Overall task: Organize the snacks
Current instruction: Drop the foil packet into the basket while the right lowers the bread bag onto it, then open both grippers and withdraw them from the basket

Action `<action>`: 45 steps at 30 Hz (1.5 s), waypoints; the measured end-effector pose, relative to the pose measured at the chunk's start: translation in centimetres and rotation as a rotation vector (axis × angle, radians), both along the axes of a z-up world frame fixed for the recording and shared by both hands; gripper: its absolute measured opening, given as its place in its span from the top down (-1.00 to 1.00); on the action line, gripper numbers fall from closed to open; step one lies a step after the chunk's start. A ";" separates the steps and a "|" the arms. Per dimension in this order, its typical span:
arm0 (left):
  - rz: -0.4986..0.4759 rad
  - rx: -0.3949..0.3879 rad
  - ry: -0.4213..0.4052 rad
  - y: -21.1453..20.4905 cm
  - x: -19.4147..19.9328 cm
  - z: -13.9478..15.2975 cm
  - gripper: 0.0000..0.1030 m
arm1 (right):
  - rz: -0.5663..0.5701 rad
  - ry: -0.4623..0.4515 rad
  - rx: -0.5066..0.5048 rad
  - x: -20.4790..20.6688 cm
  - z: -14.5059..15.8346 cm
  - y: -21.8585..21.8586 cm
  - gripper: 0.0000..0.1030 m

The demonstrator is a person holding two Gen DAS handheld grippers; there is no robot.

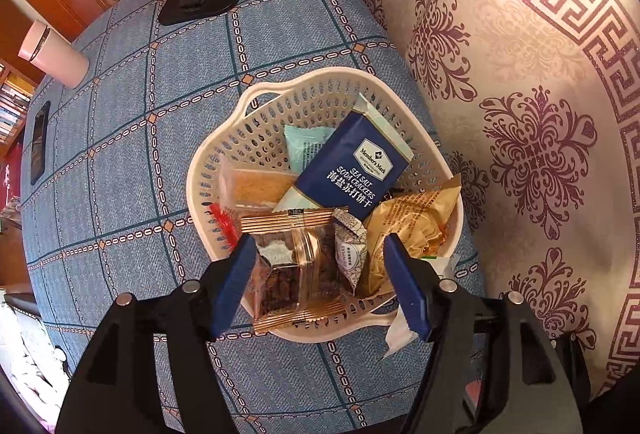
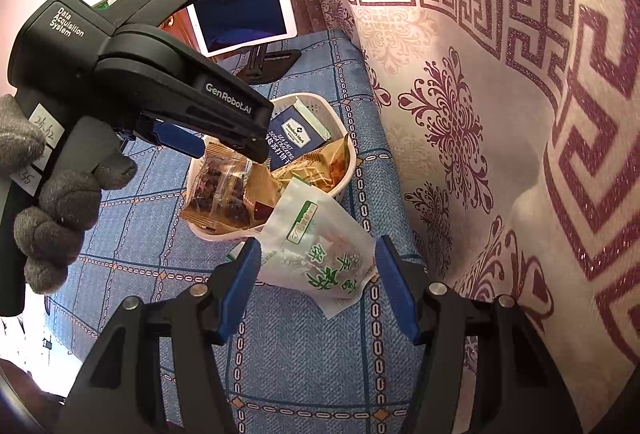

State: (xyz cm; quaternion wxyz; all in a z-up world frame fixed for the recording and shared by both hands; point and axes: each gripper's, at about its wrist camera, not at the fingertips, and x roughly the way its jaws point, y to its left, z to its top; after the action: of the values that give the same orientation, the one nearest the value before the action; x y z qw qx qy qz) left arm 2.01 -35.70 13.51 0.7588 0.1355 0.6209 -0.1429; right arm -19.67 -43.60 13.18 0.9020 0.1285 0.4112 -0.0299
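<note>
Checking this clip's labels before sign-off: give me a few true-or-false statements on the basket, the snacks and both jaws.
1. The cream perforated plastic basket holds a navy soda cracker packet. True.
2. The white paper pouch with green lettering lies fully inside the basket. False: it leans against the basket's outside, its lower end between the right gripper's jaws.
3. The left gripper is open over the clear brown snack pack with gold edges. True.
4. The right jaws are shut. False: they stand open.
</note>
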 end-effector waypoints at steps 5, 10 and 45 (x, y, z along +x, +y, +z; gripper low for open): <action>0.038 -0.019 0.004 1.0 0.0 0.5 -0.54 | 0.002 -0.006 -0.001 0.3 0.3 0.2 -0.18; 0.078 -0.018 0.004 2.4 -0.1 1.0 -0.59 | -0.003 -0.019 0.002 0.3 0.7 0.2 -0.27; 0.156 0.316 -0.161 11.0 -2.7 2.2 -0.82 | 0.029 -0.032 -0.115 0.3 2.9 3.6 -0.88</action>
State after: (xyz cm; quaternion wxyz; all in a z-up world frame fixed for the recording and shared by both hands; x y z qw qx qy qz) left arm -0.65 -24.69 15.71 0.7840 0.2157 0.5814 0.0269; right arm -19.35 -39.97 16.08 0.9146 0.0711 0.3963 -0.0383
